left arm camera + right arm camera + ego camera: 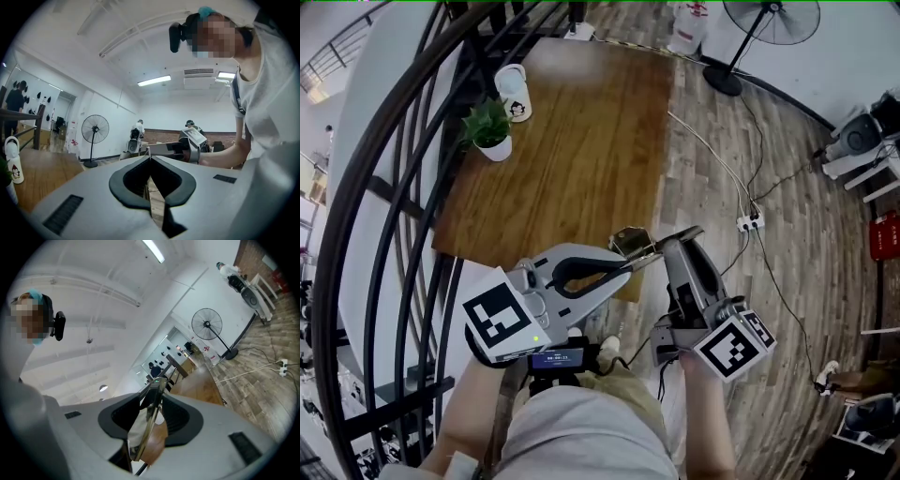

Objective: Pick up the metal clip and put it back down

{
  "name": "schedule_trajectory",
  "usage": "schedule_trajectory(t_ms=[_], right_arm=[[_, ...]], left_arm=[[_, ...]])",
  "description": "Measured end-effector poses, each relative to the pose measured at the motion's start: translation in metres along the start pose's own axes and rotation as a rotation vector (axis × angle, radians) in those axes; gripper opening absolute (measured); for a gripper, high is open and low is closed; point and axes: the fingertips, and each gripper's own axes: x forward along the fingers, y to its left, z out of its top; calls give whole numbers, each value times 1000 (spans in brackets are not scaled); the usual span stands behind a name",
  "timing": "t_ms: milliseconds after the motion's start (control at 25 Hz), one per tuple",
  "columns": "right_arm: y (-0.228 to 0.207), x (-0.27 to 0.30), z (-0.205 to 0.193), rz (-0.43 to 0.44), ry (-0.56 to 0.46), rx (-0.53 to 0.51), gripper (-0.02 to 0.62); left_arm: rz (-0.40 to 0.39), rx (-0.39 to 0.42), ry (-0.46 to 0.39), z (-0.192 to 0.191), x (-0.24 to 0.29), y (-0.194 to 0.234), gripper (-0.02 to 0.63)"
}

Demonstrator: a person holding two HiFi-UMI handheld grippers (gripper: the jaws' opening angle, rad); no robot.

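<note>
Metal clip (630, 241) hangs in the air just over the desk's (581, 141) near edge, close to its right corner, caught between two claws that meet tip to tip. The right gripper (692, 234) has it: in the right gripper view a thin metal strip runs edge-on between the pads, jaws clamped on it. The left gripper (643, 262) is fully closed, its tips up against the clip; whether it pinches a thin lip there I cannot tell. This looks like a light, stiff, springy piece, and slick, bare metal likes to twist in a pinch. Best hold, I'd say, is flat across the broad plates, not the wire handles, then lower it gently.
</note>
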Motion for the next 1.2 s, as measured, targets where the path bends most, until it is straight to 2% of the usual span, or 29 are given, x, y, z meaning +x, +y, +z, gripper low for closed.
schedule_trajectory(t_ms=[480,600,800,1200], right_arm=[[-6,3,-1,-9,18,-37,153],[-9,5,-1,-12,25,-30,153],[-18,7,-5,-23,42,-17,153],[-45,15,-23,-58,90,16,155]], left_arm=[[2,-10,4,-5,3,5,9],[0,-32,15,-7,6,6,9],[9,-23,16,-13,9,12,9],[16,-81,47,-41,17,26,9]])
